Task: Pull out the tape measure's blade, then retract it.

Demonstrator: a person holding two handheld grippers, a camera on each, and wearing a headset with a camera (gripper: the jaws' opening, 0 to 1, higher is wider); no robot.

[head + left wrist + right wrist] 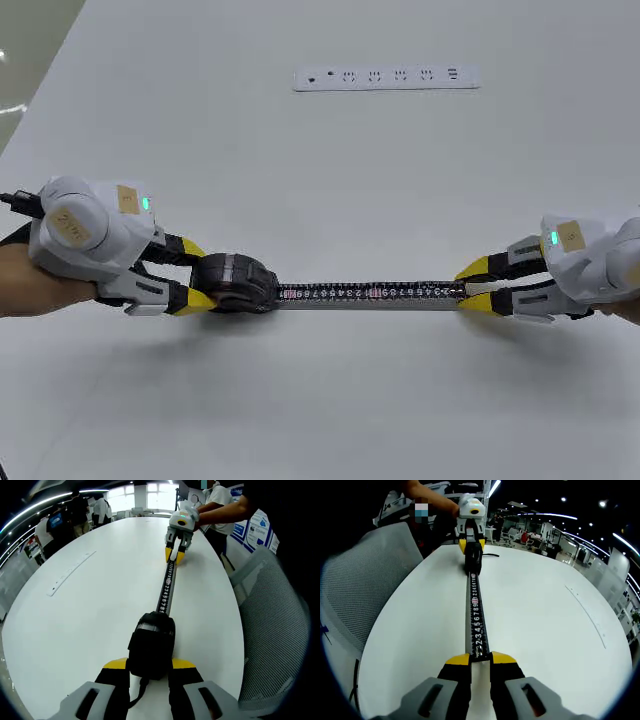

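Left gripper (198, 274) pinches tape measure case (238, 283), right gripper (474, 284) pinches blade (370, 294) tip, all well apart from power strip (386, 77), on its near side. Blade looks partly out; best pull straight and level, case clamped, no twist.

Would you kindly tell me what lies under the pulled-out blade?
The white table lies beneath the blade; the surface directly under it is covered.

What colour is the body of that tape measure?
Black; the tape measure case shows best in the left gripper view, held by the left gripper.
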